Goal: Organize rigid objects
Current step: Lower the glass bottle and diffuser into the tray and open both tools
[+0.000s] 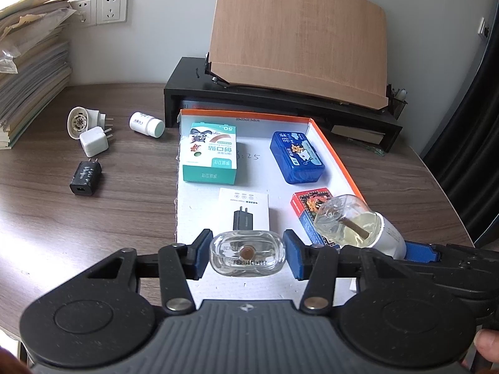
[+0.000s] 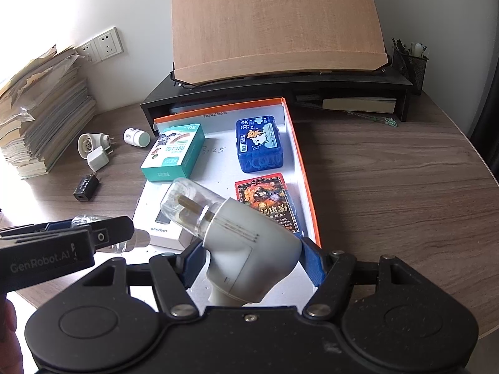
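Left gripper (image 1: 248, 257) clamped on small clear glass bottle (image 1: 248, 258) (base facing camera), over near edge of orange-rimmed white tray (image 1: 335, 152). Right gripper (image 2: 251, 260) gripping white plug-in diffuser with clear bottle (image 2: 237, 233), also above tray.

The left gripper (image 1: 248, 257) points obliquely downward, its blue pads (image 1: 199, 257) closed against a small clear glass bottle (image 1: 248, 258). The right gripper (image 2: 251, 260) points downward at a similar angle, its jaws set wide and clamped on a white plug-in vaporizer (image 2: 249, 243).
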`<action>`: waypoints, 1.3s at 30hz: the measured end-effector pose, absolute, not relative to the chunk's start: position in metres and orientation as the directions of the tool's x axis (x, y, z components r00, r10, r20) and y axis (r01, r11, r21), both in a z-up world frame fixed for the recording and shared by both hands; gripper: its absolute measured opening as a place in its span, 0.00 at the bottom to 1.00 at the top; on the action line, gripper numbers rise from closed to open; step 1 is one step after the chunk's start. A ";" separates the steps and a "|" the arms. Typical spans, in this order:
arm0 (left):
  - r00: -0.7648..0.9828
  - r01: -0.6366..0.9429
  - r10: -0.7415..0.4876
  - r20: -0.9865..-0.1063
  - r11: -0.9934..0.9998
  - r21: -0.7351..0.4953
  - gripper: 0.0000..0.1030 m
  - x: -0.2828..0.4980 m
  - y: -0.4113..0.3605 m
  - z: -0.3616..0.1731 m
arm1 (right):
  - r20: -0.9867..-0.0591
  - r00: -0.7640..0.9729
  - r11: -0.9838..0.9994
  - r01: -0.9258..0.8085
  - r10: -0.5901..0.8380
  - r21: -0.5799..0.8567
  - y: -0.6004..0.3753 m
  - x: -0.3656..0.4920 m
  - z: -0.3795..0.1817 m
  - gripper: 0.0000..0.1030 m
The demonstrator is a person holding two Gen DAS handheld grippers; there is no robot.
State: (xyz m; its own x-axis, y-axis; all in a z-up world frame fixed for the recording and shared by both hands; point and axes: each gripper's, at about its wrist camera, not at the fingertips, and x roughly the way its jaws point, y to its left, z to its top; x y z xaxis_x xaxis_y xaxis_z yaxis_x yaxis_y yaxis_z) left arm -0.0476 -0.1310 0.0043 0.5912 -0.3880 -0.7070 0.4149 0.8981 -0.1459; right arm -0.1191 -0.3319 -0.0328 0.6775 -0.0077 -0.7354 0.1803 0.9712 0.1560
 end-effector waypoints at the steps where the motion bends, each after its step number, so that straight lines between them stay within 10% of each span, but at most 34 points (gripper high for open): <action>1: 0.591 0.416 -0.388 -0.707 0.898 -0.144 0.48 -0.048 -0.131 0.004 | -0.736 0.677 0.971 0.181 -0.008 0.156 -0.332 -0.119 -0.033 0.76; 39: 0.585 0.425 -0.398 -0.707 0.893 -0.151 0.48 -0.055 -0.131 0.003 | -0.732 0.682 0.970 0.190 -0.017 0.155 -0.332 -0.128 -0.029 0.76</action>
State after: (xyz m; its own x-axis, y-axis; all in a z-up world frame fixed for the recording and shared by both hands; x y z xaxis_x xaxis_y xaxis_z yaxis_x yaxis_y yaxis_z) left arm -0.0546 -0.1313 0.0030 0.5847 -0.3978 -0.7070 0.4252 0.8925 -0.1506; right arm -0.1279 -0.3322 -0.0292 0.6816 -0.0166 -0.7316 0.1899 0.9695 0.1549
